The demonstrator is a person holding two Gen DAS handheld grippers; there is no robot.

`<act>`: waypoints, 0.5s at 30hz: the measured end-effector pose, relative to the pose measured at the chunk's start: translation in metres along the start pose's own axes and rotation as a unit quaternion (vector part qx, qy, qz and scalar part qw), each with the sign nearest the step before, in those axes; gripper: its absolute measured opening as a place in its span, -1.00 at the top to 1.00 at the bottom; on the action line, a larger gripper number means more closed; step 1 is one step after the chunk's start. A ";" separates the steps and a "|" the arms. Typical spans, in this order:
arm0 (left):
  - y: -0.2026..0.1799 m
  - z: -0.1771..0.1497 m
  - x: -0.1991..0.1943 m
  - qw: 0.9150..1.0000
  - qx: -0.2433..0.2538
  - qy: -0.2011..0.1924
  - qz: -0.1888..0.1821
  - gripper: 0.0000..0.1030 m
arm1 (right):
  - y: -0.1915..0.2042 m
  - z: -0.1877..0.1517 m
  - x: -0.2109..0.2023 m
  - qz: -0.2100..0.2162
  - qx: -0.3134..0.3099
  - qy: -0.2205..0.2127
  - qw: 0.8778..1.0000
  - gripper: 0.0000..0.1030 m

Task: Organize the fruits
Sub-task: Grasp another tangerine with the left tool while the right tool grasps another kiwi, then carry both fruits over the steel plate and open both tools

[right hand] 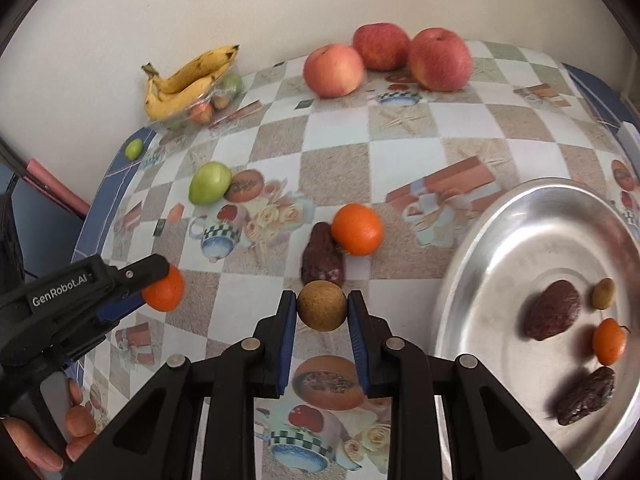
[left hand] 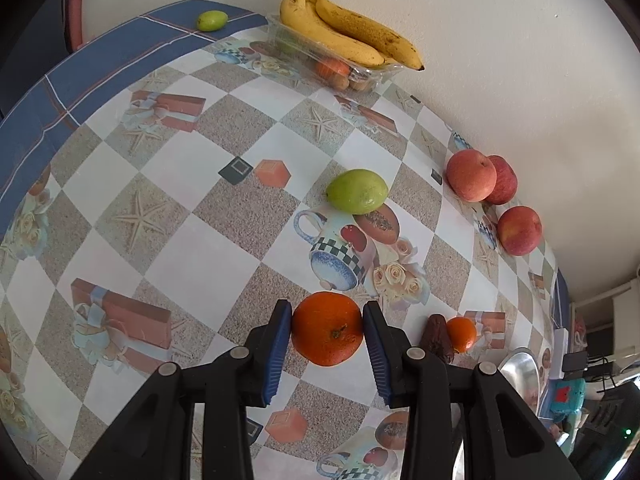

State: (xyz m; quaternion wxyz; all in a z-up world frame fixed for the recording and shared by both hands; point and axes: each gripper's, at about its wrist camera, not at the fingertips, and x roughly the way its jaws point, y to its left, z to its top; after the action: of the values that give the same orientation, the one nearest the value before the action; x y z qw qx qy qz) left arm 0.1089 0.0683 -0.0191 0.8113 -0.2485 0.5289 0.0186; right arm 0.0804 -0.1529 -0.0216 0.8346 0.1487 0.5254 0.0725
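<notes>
Orange tangerine (left hand: pixel 327 329) sits pinched in the left gripper (left hand: pixel 327 330); the right gripper (right hand: pixel 322 312) fingers pinch a round brown fruit (right hand: pixel 322 306).

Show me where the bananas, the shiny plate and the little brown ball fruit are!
bananas (left hand: pixel 348 36): left wrist view, middle of the bunch.
shiny plate (right hand: pixel 516 248): right wrist view, bare inner slope.
brown ball fruit (right hand: pixel 321 305): right wrist view, its centre, pinched by the right gripper (right hand: pixel 322 307).
</notes>
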 end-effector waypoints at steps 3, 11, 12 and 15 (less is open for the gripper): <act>-0.005 -0.001 -0.001 1.000 0.007 0.000 -0.004 0.24 | -0.015 0.004 -0.008 -0.021 0.014 -0.007 1.000 0.48; -0.033 -0.015 0.002 0.999 0.048 0.013 -0.022 0.24 | -0.077 0.006 -0.036 -0.081 0.076 -0.027 0.993 0.48; -0.039 -0.018 0.002 0.998 0.057 0.016 -0.026 0.24 | -0.085 0.006 -0.038 -0.087 0.084 -0.028 0.992 0.48; -0.062 -0.032 0.005 0.994 0.098 0.030 -0.041 0.24 | -0.110 0.002 -0.047 -0.102 0.111 -0.030 0.988 0.48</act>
State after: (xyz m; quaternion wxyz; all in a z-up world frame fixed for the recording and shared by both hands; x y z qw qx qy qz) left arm 0.1022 -0.0006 -0.0094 0.8156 -0.1899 0.5415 -0.0745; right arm 0.0577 -0.2699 -0.0164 0.8316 0.1882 0.5169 -0.0761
